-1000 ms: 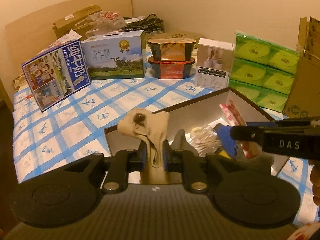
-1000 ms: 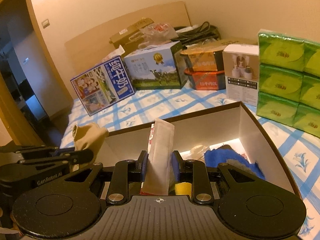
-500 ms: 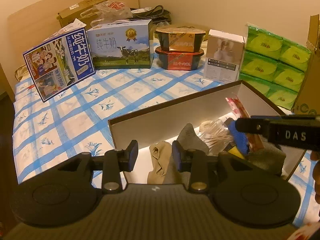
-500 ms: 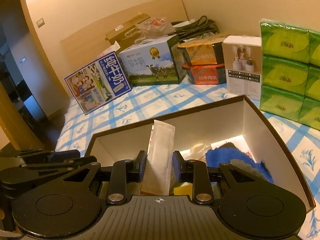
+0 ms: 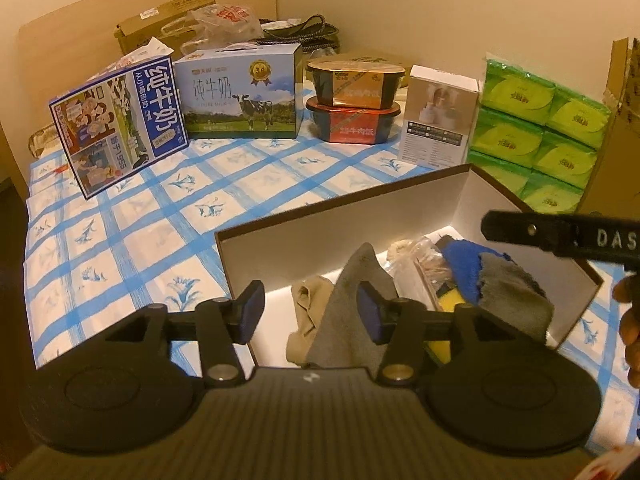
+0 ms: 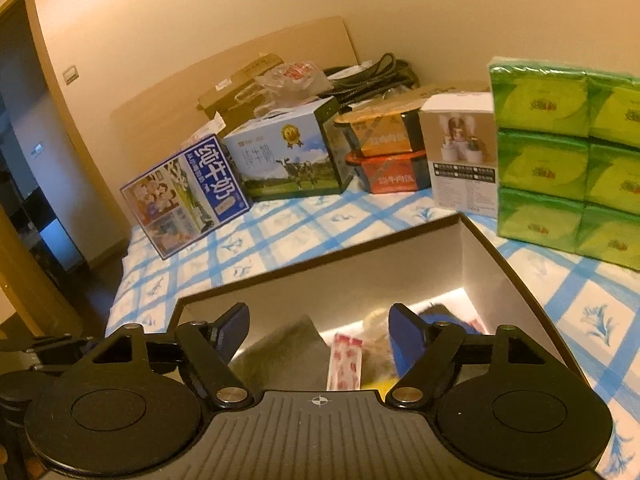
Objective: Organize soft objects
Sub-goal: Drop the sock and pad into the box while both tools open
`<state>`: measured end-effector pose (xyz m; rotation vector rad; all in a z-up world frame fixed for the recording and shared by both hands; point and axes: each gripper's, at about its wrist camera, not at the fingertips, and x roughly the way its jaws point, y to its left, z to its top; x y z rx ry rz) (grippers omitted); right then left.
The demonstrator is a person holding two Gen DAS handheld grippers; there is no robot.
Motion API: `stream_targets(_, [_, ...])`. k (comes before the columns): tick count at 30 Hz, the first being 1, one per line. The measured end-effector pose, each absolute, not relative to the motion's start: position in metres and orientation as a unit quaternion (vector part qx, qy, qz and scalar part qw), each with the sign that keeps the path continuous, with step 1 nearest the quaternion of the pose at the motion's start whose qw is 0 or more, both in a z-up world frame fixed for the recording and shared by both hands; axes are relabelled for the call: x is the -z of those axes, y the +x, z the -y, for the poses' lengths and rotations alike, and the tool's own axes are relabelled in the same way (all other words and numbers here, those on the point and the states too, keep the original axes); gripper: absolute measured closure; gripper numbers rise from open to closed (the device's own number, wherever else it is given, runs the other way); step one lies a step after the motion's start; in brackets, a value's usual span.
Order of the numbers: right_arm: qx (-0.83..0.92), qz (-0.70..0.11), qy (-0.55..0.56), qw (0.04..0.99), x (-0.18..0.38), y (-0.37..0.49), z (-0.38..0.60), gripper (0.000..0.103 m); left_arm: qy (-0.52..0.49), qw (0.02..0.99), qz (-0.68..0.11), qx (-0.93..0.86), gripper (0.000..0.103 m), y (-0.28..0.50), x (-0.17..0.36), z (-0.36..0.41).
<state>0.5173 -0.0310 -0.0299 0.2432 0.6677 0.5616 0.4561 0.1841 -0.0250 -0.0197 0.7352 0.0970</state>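
While both grippers are hovering over the open cardboard box, their jaws have just been opening, and nothing is being pinched in either. The left gripper is standing with its blue pads moderately apart above a beige sock, which is lying crumpled on the box floor against a grey sock. The right gripper is spreading wide; a flat red-and-white packet is lying below it, clear of both pads. Further right in the box, a blue cloth, a grey cloth and a clear plastic bag are piling together over something yellow. These pieces are judged to be light, limp and non-fragile; they are likely to sag and fold when lifted, so a pinch on a bunched fold near the middle should be holding better than one on a loose edge. Both grippers are pointing forward and moderately downward into the box, side by side.
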Motion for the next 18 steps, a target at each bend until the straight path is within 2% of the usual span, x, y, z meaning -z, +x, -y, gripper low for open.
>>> stream_targets(4, [-0.272, -0.326, 0.115, 0.898, 0.031, 0.497, 0.043, 0.021, -0.016, 0.933, -0.357, -0.047, 0.052, 0.435, 0.02, -0.179])
stream_targets(7, [-0.269, -0.325, 0.109, 0.9, 0.03, 0.475, 0.055, 0.02, -0.023, 0.934, -0.354, -0.045, 0.043, 0.415, 0.014, -0.173])
stream_targets(13, [-0.266, -0.322, 0.1, 0.903, 0.019, 0.423, 0.081, 0.019, -0.031, 0.938, -0.343, -0.032, 0.042, 0.364, -0.004, -0.155])
stream_targets(16, [-0.263, -0.321, 0.084, 0.906, 0.012, 0.391, 0.093, 0.019, -0.03, 0.94, -0.339, -0.034, 0.036, 0.331, -0.013, -0.141])
stream_targets(18, [-0.266, -0.318, 0.078, 0.906, 0.007, 0.367, 0.101, 0.019, -0.034, 0.94, -0.337, -0.032, 0.035, 0.311, -0.017, -0.132])
